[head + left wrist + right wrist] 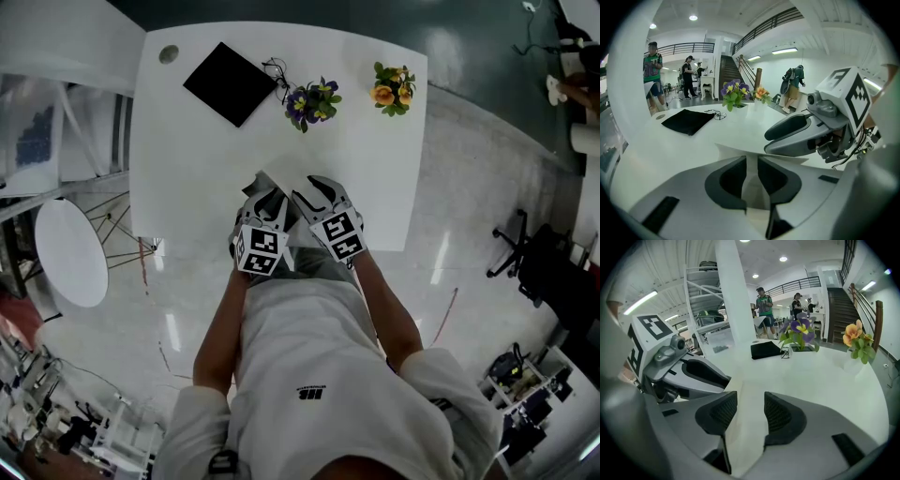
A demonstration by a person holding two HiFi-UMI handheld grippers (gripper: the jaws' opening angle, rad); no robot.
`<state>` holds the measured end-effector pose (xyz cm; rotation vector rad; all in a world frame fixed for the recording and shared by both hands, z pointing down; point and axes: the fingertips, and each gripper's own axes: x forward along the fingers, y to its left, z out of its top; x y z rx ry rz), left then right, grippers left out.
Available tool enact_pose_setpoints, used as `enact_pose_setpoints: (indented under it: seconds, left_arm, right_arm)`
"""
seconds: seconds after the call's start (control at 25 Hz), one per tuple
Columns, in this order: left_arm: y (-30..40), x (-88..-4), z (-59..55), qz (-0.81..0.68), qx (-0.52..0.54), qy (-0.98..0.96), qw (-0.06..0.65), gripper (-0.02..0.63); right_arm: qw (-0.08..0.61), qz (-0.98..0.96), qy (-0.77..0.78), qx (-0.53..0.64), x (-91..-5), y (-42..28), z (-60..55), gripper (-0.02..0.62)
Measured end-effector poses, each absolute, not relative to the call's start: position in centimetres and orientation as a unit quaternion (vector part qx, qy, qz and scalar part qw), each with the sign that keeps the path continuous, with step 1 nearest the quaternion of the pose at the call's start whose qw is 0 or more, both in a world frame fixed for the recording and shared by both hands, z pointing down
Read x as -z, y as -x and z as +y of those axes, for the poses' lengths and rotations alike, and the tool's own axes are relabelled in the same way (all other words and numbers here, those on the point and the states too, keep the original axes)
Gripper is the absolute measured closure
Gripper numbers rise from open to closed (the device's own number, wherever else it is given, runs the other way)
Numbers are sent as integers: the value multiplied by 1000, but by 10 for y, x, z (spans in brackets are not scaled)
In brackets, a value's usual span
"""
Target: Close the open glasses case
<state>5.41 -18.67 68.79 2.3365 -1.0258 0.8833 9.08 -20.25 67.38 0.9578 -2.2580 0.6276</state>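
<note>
A white flat-folding glasses case point(281, 177) lies near the front edge of the white table point(187, 159), and both grippers meet over it. My left gripper point(268, 202) comes in from the left with its jaws pressed on a thin white panel of the case point(736, 151). My right gripper point(309, 194) comes in from the right. Its ribbed pads point(780, 416) sit either side of another white panel of the case point(745, 394), which fills the gap. The right gripper point(801, 136) shows close by in the left gripper view. The case's inside is hidden.
A black pouch point(230, 82) with a thin cord point(275, 67) lies at the table's far left. Purple flowers point(314, 101) and orange flowers point(392, 89) stand at the back. A round white side table point(70, 251) is left, an office chair point(516, 248) right. People stand far off.
</note>
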Motion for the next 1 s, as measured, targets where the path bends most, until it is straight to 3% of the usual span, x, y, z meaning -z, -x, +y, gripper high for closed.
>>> enact_pose_setpoints:
  seconds: [1.0]
  left_arm:
    - [-41, -682, -171, -382, -310, -842, 221, 517]
  right_arm:
    - [296, -855, -362, -226, -669, -77, -188, 422]
